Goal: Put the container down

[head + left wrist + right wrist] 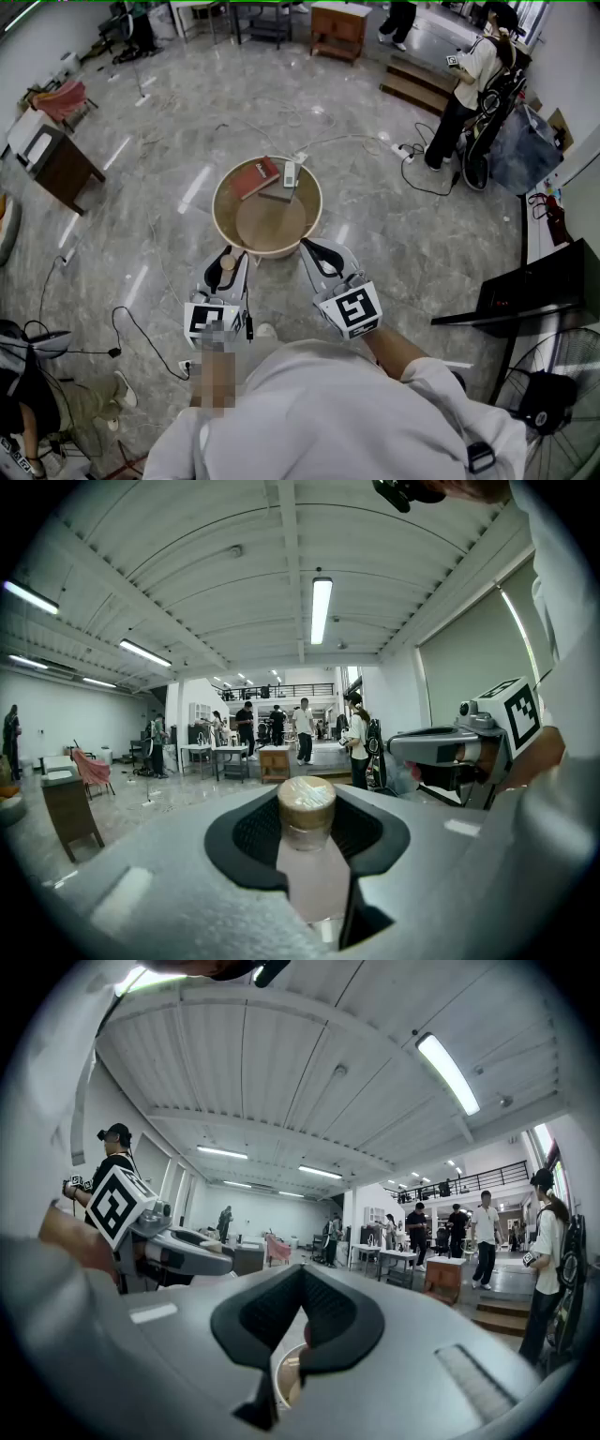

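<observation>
Grey marble floor [375, 234] spreads around the round table [320, 199] ahead of you. Your left gripper [229, 259] pinches the cork-lidded container [307, 803] upright between its jaws, just off the table's rim at 7 o'clock. Your right gripper [317, 253], at 5 o'clock, is pressed together on nothing.

We log: tan desk [221, 217], red book [255, 177], grey marbled floor [394, 225], clear tan-capped container [307, 810], left tongs [232, 253] and right tongs [314, 251] grey-black, black-and-white markers [354, 309].
</observation>
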A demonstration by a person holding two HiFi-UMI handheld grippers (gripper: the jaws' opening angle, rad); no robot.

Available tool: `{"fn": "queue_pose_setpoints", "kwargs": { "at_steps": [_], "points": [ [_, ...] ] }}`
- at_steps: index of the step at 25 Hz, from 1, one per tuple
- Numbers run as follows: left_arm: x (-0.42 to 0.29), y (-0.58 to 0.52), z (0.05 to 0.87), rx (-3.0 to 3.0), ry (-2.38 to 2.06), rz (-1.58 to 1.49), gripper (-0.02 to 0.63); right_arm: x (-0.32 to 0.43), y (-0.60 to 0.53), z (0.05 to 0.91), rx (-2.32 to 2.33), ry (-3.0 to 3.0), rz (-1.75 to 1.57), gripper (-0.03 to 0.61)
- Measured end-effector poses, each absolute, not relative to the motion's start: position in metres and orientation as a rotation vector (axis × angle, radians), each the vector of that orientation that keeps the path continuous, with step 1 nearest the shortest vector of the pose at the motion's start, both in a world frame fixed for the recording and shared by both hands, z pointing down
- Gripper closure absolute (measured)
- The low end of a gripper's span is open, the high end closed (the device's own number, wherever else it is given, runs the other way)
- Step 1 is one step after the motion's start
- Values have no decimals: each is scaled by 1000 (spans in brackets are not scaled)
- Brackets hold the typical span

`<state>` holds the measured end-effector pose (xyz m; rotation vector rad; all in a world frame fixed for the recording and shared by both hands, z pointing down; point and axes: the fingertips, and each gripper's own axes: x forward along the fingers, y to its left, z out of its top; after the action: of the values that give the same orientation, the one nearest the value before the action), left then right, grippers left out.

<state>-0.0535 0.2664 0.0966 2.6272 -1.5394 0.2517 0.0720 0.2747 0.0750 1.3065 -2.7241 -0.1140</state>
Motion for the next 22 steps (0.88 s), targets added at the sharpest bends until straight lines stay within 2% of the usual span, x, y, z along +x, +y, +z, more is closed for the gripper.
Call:
{"fn": "queue_pose_setpoints", "kwargs": {
  "at_steps": [22],
  "points": [
    [-45,255,120,2561,-1527,277,486,86,264,98,1278,-2760,-41,578]
  ]
}}
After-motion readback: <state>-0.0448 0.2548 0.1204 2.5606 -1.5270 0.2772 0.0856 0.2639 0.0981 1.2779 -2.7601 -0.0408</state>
